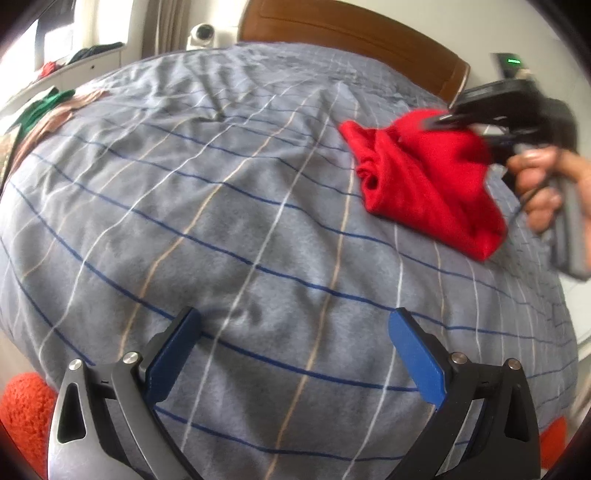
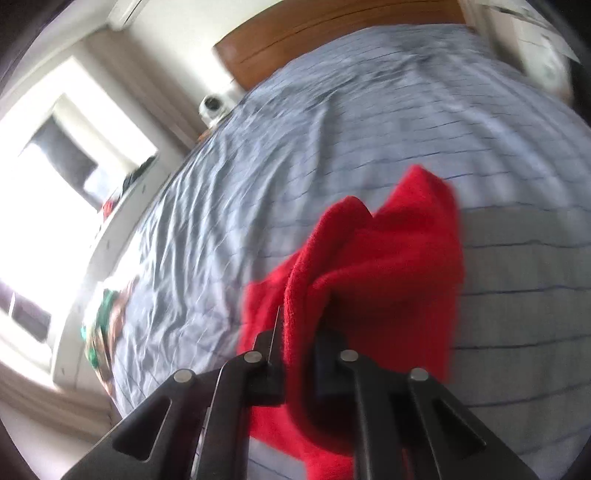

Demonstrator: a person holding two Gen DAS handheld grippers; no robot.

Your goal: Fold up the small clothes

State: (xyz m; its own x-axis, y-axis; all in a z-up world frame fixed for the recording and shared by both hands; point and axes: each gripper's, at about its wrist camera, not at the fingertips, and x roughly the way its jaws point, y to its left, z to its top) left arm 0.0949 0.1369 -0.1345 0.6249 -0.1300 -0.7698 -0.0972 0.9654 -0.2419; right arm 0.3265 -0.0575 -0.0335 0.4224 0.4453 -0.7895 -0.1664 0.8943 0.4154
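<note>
A small red garment (image 1: 424,184) lies folded over on the grey checked bedcover at the right. My right gripper (image 1: 439,120), held by a hand (image 1: 543,188), is shut on the garment's far upper edge. In the right wrist view the red garment (image 2: 373,266) is pinched between the black fingers of that right gripper (image 2: 299,332) and hangs bunched from them above the bed. My left gripper (image 1: 295,325) stands open over bare bedcover near the bed's front, well left of the garment, with nothing between its blue pads (image 1: 417,358).
The grey bedcover (image 1: 221,221) with blue and white lines fills both views. A pile of green and beige clothes (image 1: 48,110) lies at the far left edge. A wooden headboard (image 1: 351,33) stands behind. An orange knitted thing (image 1: 26,417) sits low at the left.
</note>
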